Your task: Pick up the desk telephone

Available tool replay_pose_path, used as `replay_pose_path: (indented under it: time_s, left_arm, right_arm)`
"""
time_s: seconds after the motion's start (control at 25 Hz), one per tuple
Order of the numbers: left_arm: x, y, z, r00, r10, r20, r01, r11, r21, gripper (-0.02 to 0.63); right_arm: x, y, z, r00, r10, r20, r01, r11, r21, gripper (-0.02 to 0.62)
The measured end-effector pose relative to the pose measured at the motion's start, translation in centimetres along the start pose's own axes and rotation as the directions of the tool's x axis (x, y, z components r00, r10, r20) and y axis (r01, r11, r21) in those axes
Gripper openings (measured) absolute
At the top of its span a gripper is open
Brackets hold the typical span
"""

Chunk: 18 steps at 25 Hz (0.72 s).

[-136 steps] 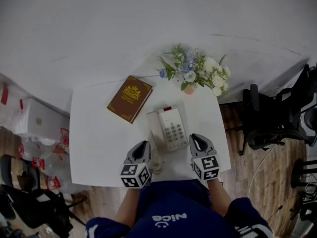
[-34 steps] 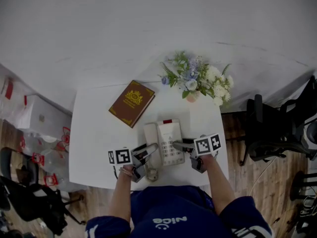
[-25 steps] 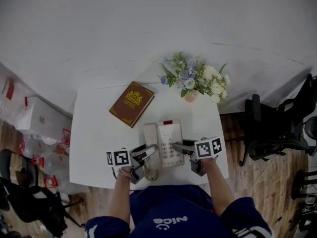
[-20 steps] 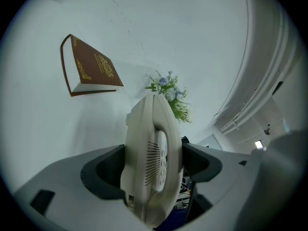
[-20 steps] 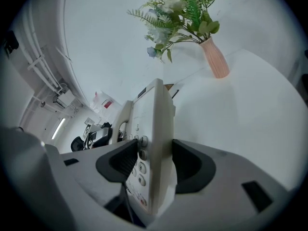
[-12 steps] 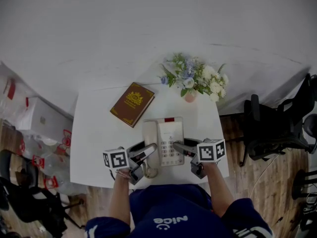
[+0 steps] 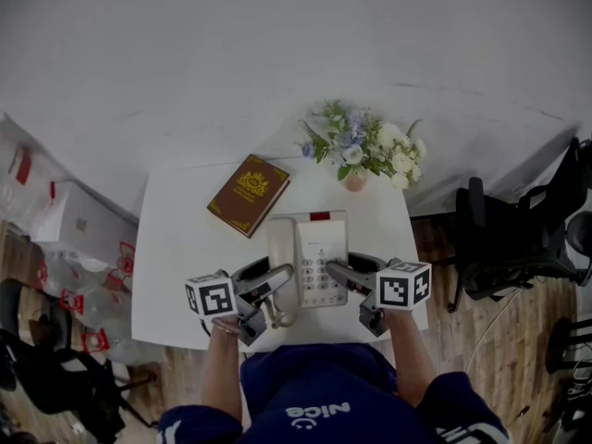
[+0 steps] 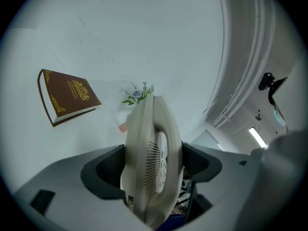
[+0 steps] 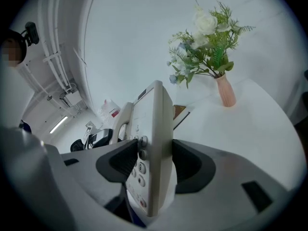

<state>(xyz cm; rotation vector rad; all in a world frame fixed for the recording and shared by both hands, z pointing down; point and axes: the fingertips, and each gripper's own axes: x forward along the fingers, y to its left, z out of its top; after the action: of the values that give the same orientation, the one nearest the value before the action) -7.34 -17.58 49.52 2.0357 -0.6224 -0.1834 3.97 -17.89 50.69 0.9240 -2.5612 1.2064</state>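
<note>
Nearest: "nice" printed on dark shirt [image 7: 316, 413], read upside down. Left hand-held gripper [image 7: 276, 281] clamped on handset side of desk telephone [image 7: 310, 255]. Right hand-held gripper [image 7: 339, 272] clamped wide on keypad edge. Telephone between both, over near middle of table [image 7: 176, 276], seemingly lifted clear. Best done by raising both sides evenly and level, to avoid tipping handset off cradle; mind coiled cord [image 7: 276, 315]. Beyond: brown book [image 7: 248, 194], gold emblem, title unreadable. Flowers [image 7: 363, 146] far right.

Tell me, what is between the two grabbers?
The desk telephone. In the head view it sits between the left gripper and the right gripper, and each one is clamped on a side of it.
</note>
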Motion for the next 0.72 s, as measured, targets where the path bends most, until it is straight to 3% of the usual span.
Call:
replay_pose_path:
  time_s: [0.48, 0.72]
  left_arm:
    - [-0.9, -3.4, 2.2, 1.0, -0.016, 0.02, 0.014, 0.996, 0.09, 0.385]
    - [-1.2, -6.5, 4.0, 0.996, -0.059, 0.064, 0.048, 0.984, 0.172, 0.385]
  right_arm:
    - [-1.8, 3.0, 2.8, 0.997, 0.019, 0.078, -0.013, 0.997, -0.074, 0.241]
    - [-2.8, 4.7, 4.6, 0.991, 0.042, 0.129, -0.027, 0.993, -0.117, 0.241]
